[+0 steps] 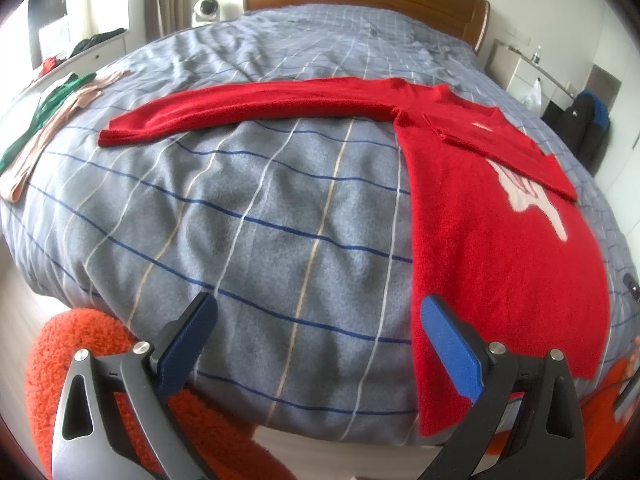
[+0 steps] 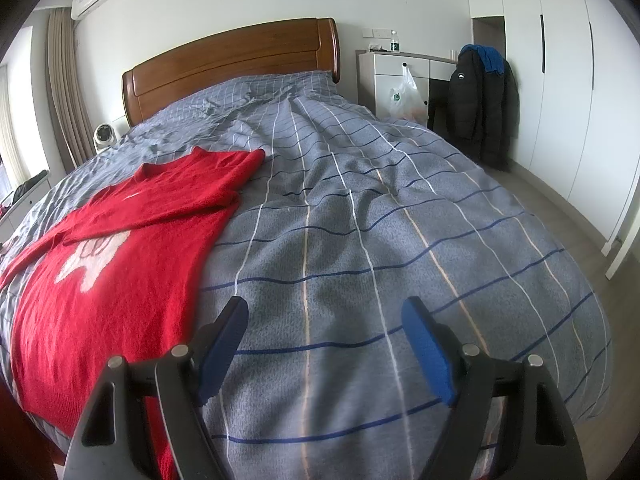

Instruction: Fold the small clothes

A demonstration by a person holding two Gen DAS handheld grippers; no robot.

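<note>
Nearest, the left tongs (image 1: 318,316) hang open and empty over the foot of the bed (image 1: 256,216), tilted downward, their right finger just over the hem edge of the red sweater (image 1: 500,240). The right tongs (image 2: 324,320) also gape open, holding nothing, angled down over bare checked duvet with the sweater to their left. The sweater lies flat, one sleeve folded across its chest. Only the left view shows the other sleeve (image 1: 248,106) stretched sideways, and green and pink clothes (image 1: 52,108) at the bed's far edge. Only the right view shows the black jacket (image 2: 480,100) and wardrobe (image 2: 560,80).
</note>
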